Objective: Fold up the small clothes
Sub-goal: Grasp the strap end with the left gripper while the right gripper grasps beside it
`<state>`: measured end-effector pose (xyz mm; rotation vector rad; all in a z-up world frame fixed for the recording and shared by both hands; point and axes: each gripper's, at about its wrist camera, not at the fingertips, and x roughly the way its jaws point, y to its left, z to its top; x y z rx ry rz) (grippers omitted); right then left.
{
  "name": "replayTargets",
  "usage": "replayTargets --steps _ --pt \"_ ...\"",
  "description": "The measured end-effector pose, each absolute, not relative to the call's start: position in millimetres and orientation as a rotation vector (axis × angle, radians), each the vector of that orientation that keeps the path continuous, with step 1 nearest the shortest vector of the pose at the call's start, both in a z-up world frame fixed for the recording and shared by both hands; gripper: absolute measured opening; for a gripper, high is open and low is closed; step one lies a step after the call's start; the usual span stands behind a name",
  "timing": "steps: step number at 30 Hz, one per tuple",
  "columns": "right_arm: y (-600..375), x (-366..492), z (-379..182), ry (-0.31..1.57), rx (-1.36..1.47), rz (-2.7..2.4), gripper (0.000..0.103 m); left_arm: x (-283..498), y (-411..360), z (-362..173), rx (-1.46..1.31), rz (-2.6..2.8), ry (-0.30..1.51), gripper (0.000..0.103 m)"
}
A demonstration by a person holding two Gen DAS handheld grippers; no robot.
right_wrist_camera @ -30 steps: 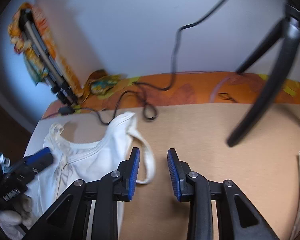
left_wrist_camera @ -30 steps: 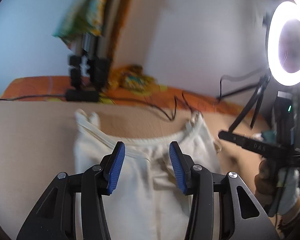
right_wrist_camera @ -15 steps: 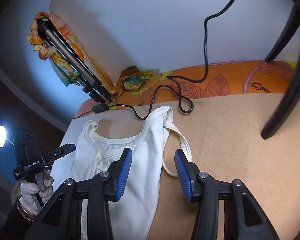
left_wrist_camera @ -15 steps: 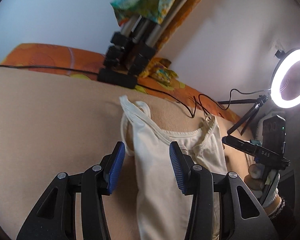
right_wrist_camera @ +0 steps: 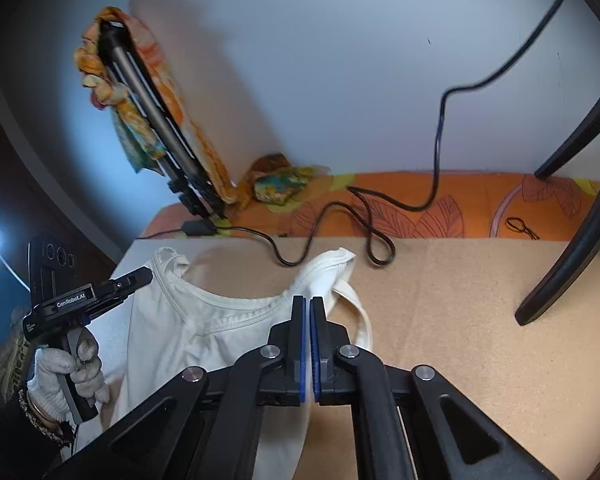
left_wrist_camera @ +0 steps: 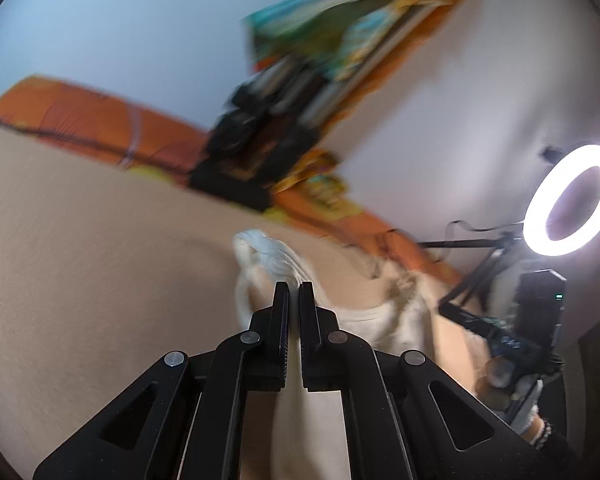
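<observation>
A small cream sleeveless top (right_wrist_camera: 204, 332) lies flat on the tan surface, neckline toward the wall; it also shows in the left wrist view (left_wrist_camera: 376, 316), blurred. My left gripper (left_wrist_camera: 294, 286) is shut on the top's left shoulder strap (left_wrist_camera: 268, 252). My right gripper (right_wrist_camera: 309, 300) is shut on the top's right shoulder, just below its strap (right_wrist_camera: 332, 264). The left gripper also shows in the right wrist view (right_wrist_camera: 140, 276), at the top's far shoulder.
A folded tripod wrapped in patterned cloth (right_wrist_camera: 156, 128) leans on the wall behind. Black cables (right_wrist_camera: 340, 220) lie on the orange bedding (right_wrist_camera: 460, 208) beyond the top. A ring light (left_wrist_camera: 568, 200) on a stand is at right; its black legs (right_wrist_camera: 572, 248) rest on the tan surface.
Both grippers were open above the top; both have moved onto its shoulders and shut on the fabric. The left wrist view is motion-blurred now.
</observation>
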<state>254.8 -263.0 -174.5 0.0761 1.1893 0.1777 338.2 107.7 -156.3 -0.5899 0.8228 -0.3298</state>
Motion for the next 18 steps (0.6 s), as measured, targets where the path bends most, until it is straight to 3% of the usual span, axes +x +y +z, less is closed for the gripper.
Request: replayTargets --steps 2,3,4,5,6,8,9,14,15,16,17,18 --pt "-269 260 -180 1.224 0.1 0.158 0.013 342 117 -162 -0.644 -0.328 0.863 0.01" --pt "-271 262 -181 1.236 0.119 0.163 0.023 340 121 -161 -0.671 -0.33 0.86 0.012" --pt "-274 262 -181 1.238 0.141 0.172 0.044 337 125 -158 -0.678 -0.331 0.848 0.012" --pt "-277 262 -178 1.227 0.155 0.177 0.049 334 126 -155 -0.667 -0.337 0.842 0.012" --pt "-278 262 -177 1.222 0.161 0.189 0.049 334 125 -152 -0.656 -0.349 0.843 0.014" --pt "-280 264 -179 1.242 0.175 0.217 0.048 336 121 -151 -0.629 -0.367 0.867 0.035" --pt "-280 265 -182 1.255 0.182 0.225 0.048 339 118 -152 -0.613 -0.353 0.884 0.039" --pt "-279 275 -202 1.293 0.214 0.218 0.047 352 106 -162 -0.583 -0.33 0.913 0.04" --pt "-278 277 -205 1.299 0.22 0.218 0.044 355 103 -163 -0.572 -0.332 0.91 0.037" --pt "-277 279 -210 1.304 0.219 0.213 0.035 357 101 -162 -0.559 -0.329 0.908 0.033" --pt "-274 281 -213 1.307 0.208 0.21 0.025 360 97 -163 -0.544 -0.333 0.917 0.006" --pt "-270 282 -215 1.309 0.189 0.211 0.02 362 94 -166 -0.543 -0.345 0.935 0.006"
